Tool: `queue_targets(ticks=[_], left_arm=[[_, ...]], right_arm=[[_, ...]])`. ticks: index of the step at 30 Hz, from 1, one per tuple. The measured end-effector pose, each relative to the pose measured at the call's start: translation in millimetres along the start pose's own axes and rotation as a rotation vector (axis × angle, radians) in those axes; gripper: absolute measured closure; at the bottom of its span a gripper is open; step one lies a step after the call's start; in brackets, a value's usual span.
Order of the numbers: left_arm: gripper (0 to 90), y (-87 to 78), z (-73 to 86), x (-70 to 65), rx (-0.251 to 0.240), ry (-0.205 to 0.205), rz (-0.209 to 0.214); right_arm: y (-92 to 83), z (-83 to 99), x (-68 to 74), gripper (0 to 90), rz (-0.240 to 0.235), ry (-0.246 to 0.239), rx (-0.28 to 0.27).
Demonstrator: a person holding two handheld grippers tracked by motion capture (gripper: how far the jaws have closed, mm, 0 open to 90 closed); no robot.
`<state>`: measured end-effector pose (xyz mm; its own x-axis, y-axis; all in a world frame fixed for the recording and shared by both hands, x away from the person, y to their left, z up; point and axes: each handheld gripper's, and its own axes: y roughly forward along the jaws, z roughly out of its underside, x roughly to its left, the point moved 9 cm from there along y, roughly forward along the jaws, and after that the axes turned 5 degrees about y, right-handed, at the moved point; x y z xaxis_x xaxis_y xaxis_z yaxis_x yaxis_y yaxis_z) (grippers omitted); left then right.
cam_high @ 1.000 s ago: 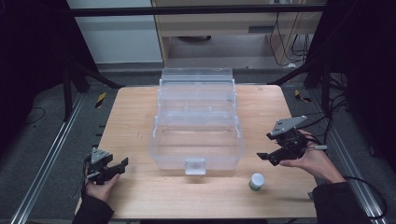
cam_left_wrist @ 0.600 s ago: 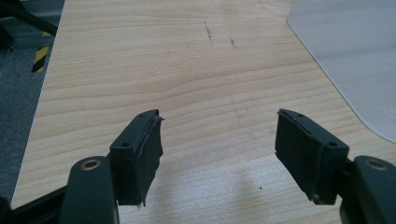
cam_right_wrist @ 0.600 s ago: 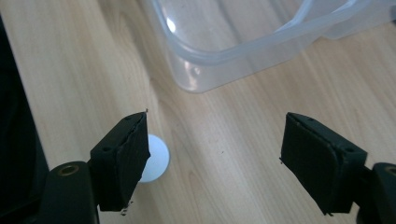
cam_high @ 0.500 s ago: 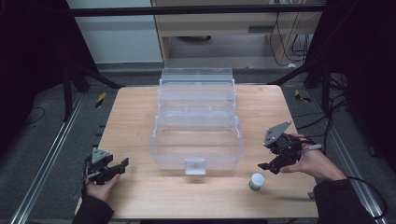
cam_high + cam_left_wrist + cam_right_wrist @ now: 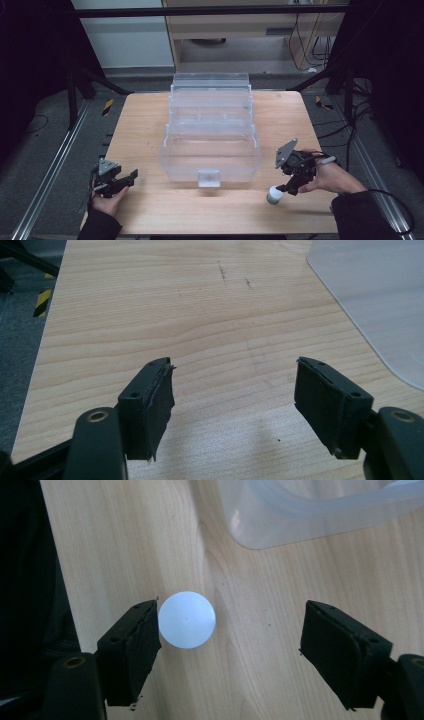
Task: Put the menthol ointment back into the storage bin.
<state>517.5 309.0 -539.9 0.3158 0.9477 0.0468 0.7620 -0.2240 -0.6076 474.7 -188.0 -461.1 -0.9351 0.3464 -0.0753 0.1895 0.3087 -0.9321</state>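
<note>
- The left gripper (image 5: 131, 175) is resting at the near left of the wooden table (image 5: 140, 125), its jaws standing wide apart and holding nothing.
- The right gripper (image 5: 285, 190) is pointing down over a small white-capped bottle (image 5: 273, 195) at the near right, jaws spread wide, one pad (image 5: 142, 640) sitting just beside the cap.
- The clear plastic tiered box (image 5: 211, 130) is standing open at mid-table, beyond both.

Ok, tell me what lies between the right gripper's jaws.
A small white-capped bottle, beside one jaw, with bare table to the other; the right gripper view shows it.
</note>
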Motion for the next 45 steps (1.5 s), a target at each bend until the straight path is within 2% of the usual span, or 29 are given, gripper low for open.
queue_targets(ticks=[5, 14, 18, 21, 45], left_arm=[[31.1, 0.1, 0.0, -0.2, 0.0, 0.0, -0.001], [31.1, -0.3, -0.2, 0.0, -0.001, -0.002, -0.001], [31.1, -0.4, -0.3, 0.0, 0.0, -0.001, -0.001], [31.1, -0.3, -0.3, 0.0, 0.0, 0.0, -0.001], [31.1, -0.2, -0.2, 0.1, 0.001, 0.002, -0.003]], right_arm=[[6.7, 1.7, 5.5, 24.9, -0.01, -0.024, 0.017], [17.9, 8.4, 12.0, 28.8, -0.022, -0.066, 0.091], [24.8, 9.8, 15.0, 30.3, -0.027, -0.102, 0.122], [28.0, 10.8, 16.3, 31.0, -0.026, -0.118, 0.131], [49.4, 15.9, 23.3, 38.5, -0.033, -0.166, 0.2]])
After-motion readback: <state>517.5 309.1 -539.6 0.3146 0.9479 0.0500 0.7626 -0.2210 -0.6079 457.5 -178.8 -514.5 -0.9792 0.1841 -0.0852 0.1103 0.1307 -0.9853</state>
